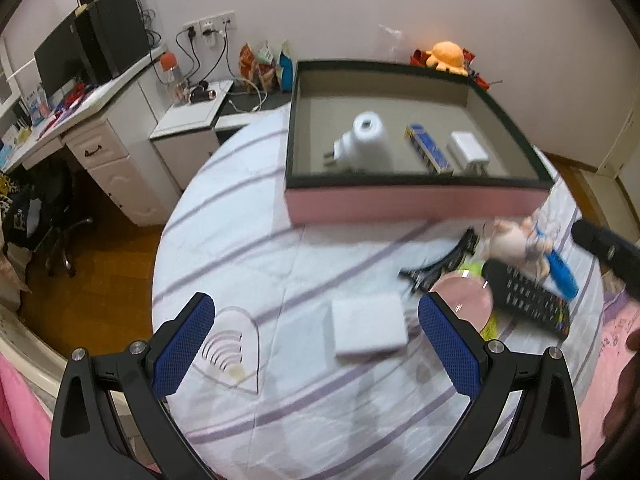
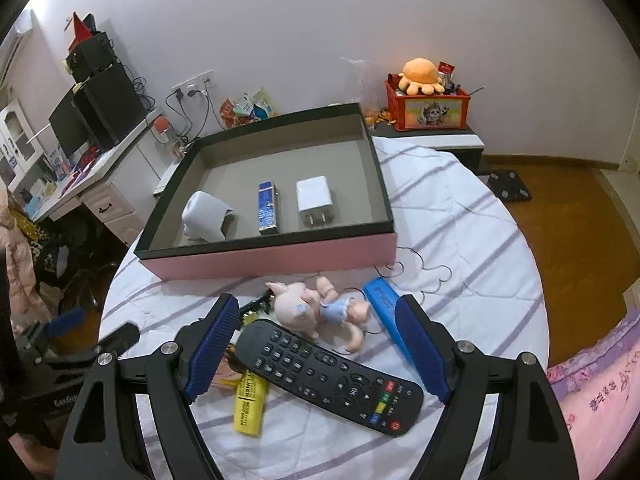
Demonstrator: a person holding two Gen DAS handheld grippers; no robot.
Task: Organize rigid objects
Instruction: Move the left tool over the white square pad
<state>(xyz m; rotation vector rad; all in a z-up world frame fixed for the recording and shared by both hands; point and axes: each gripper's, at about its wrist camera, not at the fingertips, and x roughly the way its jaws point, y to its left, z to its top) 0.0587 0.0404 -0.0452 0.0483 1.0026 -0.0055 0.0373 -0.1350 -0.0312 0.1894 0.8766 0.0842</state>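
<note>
A pink box with a dark rim (image 1: 412, 202) (image 2: 280, 258) sits on the striped bed. Inside lie a white plug-in device (image 1: 366, 142) (image 2: 206, 216), a blue stick (image 1: 428, 148) (image 2: 267, 207) and a white charger (image 1: 468, 152) (image 2: 315, 198). My left gripper (image 1: 316, 320) is open above a white square block (image 1: 368, 324). My right gripper (image 2: 316, 320) is open over a black remote (image 2: 328, 372) (image 1: 528, 298). Near it lie a pink pig doll (image 2: 316, 310) (image 1: 516, 240), a blue bar (image 2: 384, 308) (image 1: 562, 274), a yellow highlighter (image 2: 250, 404) and a black hair clip (image 1: 444, 264).
A white desk with monitor and speakers (image 1: 92, 40) stands at the left, wood floor (image 1: 92, 280) below the bed edge. A red toy bin with an orange plush (image 2: 426, 106) stands behind the box. A pink round object (image 1: 470, 296) lies under the remote.
</note>
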